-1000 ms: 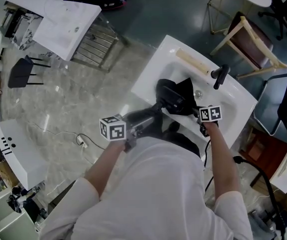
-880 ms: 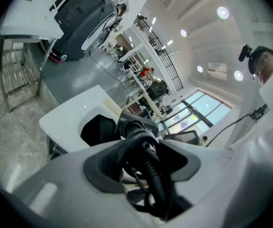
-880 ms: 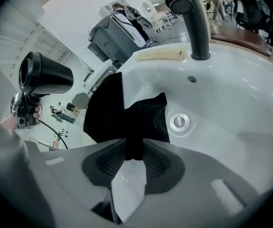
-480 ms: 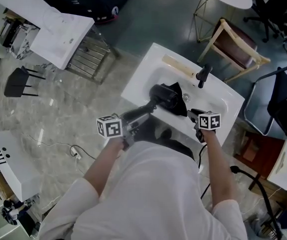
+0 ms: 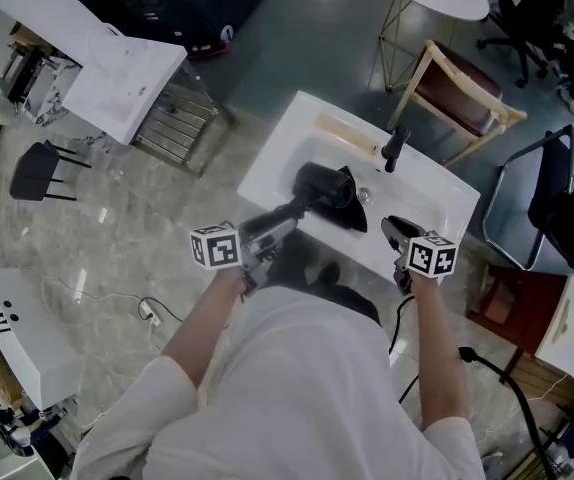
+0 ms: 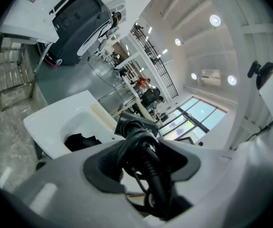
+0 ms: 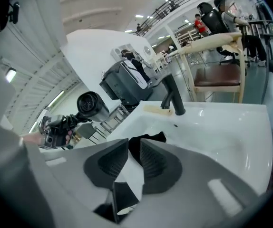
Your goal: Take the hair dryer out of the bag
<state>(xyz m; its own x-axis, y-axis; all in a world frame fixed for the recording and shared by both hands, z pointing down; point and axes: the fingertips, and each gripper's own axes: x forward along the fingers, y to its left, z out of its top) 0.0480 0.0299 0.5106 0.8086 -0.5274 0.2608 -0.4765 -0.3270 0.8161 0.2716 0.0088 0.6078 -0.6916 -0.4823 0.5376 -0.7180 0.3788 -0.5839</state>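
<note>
My left gripper (image 5: 283, 225) is shut on the handle of the black hair dryer (image 5: 323, 183), which it holds above the left side of the white sink (image 5: 272, 163). In the left gripper view the dryer's handle and wound cord (image 6: 143, 148) fill the left gripper (image 6: 141, 158). The black bag (image 5: 355, 214) lies slack in the basin, also seen as the bag (image 7: 148, 139) in the right gripper view. My right gripper (image 5: 396, 231) hangs above the sink's near rim. The right gripper (image 7: 134, 158) is closing to a narrow gap with nothing between its jaws.
A black tap (image 5: 395, 148) and a pale wooden strip (image 5: 345, 133) sit on the sink's far rim. A wooden chair (image 5: 457, 93) stands behind the sink, with a dark chair (image 5: 567, 203) to the right. A white cable (image 5: 147, 313) lies on the marble floor at left.
The right gripper has come up off the bag and back toward the sink's near rim. The left gripper has lifted the hair dryer a little, so it now hangs free of the bag.
</note>
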